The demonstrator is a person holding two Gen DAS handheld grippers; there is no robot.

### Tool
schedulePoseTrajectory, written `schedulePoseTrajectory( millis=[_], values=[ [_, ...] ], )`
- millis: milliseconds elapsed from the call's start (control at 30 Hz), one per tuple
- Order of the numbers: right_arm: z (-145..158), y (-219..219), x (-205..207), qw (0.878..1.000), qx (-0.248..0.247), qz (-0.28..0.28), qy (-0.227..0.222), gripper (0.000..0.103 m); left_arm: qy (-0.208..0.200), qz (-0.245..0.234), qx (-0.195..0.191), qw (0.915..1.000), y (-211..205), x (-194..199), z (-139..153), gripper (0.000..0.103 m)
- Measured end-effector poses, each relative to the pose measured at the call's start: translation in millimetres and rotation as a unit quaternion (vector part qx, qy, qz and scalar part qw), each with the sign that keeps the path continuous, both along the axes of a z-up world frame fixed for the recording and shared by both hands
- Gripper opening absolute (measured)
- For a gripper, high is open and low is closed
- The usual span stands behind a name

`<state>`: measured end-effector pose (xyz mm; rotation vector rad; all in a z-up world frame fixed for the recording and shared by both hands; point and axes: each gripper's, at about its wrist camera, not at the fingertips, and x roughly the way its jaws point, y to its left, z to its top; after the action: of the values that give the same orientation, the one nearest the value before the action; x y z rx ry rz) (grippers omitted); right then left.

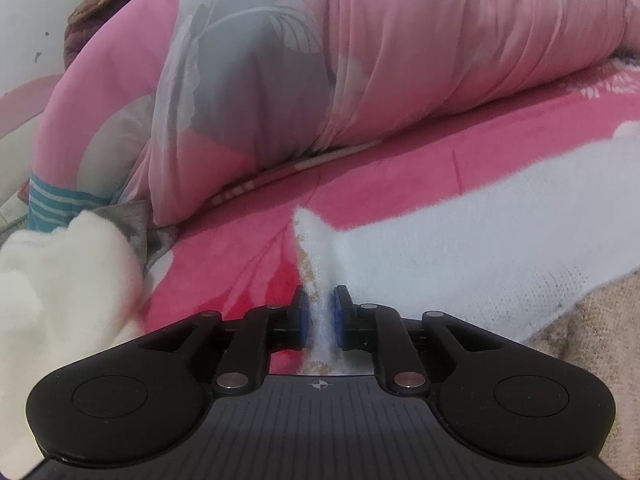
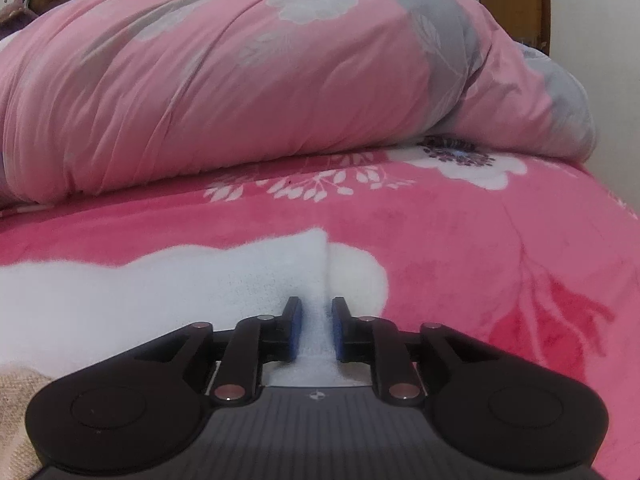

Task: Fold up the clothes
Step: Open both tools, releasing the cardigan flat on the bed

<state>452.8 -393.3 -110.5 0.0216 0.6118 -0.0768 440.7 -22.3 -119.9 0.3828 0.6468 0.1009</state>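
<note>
We have the white knit sweater (image 1: 460, 248) laid flat on the hot-pink floral blanket (image 1: 248, 248), its long axis running from 3 to 9 o'clock between our two tools. The left gripper (image 1: 319, 316) sits at the sweater's left edge, with the body extending toward 2 o'clock; the right gripper (image 2: 316, 330) sits at the right edge, with the body extending toward 9 o'clock. Each pair of jaws stands slightly apart with a ridge of knit between the blue pads; we cannot tell whether the pads still press it. Both hands are equally near. The fabric is fuzzy, soft, pale white with a beige panel (image 1: 592, 320). A rolled pink quilt (image 2: 240, 92) lies at 12 o'clock.
</note>
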Motion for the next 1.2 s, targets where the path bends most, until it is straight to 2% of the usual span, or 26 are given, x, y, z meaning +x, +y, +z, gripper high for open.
schedulePoseTrajectory(
  millis=[67, 133, 200, 267, 400, 533, 633, 700, 833, 933, 1000, 1133, 1200],
  values=[
    [2.6, -3.5, 1.3, 1.0, -0.002, 0.0, 0.004, 0.038, 0.005, 0.001, -0.011, 0.9999, 5.2, -1.8, 7.7, 0.031],
    [10.2, -13.7, -2.2, 1.0, 0.019, 0.002, 0.015, 0.044, 0.012, 0.001, -0.031, 0.9995, 6.1, -15.3, 21.4, 0.059],
    [22.1, -27.8, -12.2, 0.998, 0.055, -0.001, 0.027, 0.046, 0.013, -0.003, -0.059, 0.9982, 9.4, -29.3, 37.4, 0.069],
    [33.7, -39.1, -27.3, 0.996, 0.083, -0.013, 0.029, 0.051, -0.002, -0.005, -0.073, 0.9973, 14.2, -45.0, 62.4, 0.072],
    [77.7, -62.5, -77.9, 0.99, 0.135, -0.047, 0.014, 0.055, -0.02, -0.002, -0.109, 0.9938, 21.6, -84.1, 111.4, 0.076],
    [122.8, -77.2, -146.1, 0.982, 0.187, -0.041, -0.003, 0.057, -0.031, -0.032, -0.157, 0.9866, 29.3, -144.9, 155.2, 0.079],
    [151.5, -77.9, -205.4, 0.981, 0.194, -0.015, -0.016, 0.063, -0.044, -0.068, -0.169, 0.9823, 38.5, -203.2, 177.0, 0.084],
    [163.8, -73.3, -243.6, 0.983, 0.182, 0.005, -0.023, 0.066, -0.052, -0.081, -0.172, 0.9803, 47.8, -241.6, 185.9, 0.087],
    [165.0, -62.3, -308.4, 0.987, 0.158, 0.03, -0.01, 0.069, -0.056, -0.08, -0.187, 0.9776, 69.4, -306.1, 185.3, 0.088],
    [146.6, -56.4, -337.2, 0.992, 0.125, 0.026, 0.016, 0.069, -0.045, -0.067, -0.202, 0.9761, 80.8, -345.9, 172.8, 0.088],
    [128.4, -58.3, -351.3, 0.992, 0.12, 0.004, 0.039, 0.069, -0.039, -0.059, -0.215, 0.9741, 84.0, -366.6, 159.7, 0.088],
    [92.0, -75.0, -385.4, 0.976, 0.195, -0.058, 0.077, 0.069, -0.024, -0.057, -0.23, 0.9712, 78.9, -402.2, 132.8, 0.088],
    [79.0, -79.6, -407.1, 0.967, 0.23, -0.075, 0.08, 0.069, -0.02, -0.045, -0.232, 0.9715, 76.9, -412.4, 118.5, 0.088]
  ],
)
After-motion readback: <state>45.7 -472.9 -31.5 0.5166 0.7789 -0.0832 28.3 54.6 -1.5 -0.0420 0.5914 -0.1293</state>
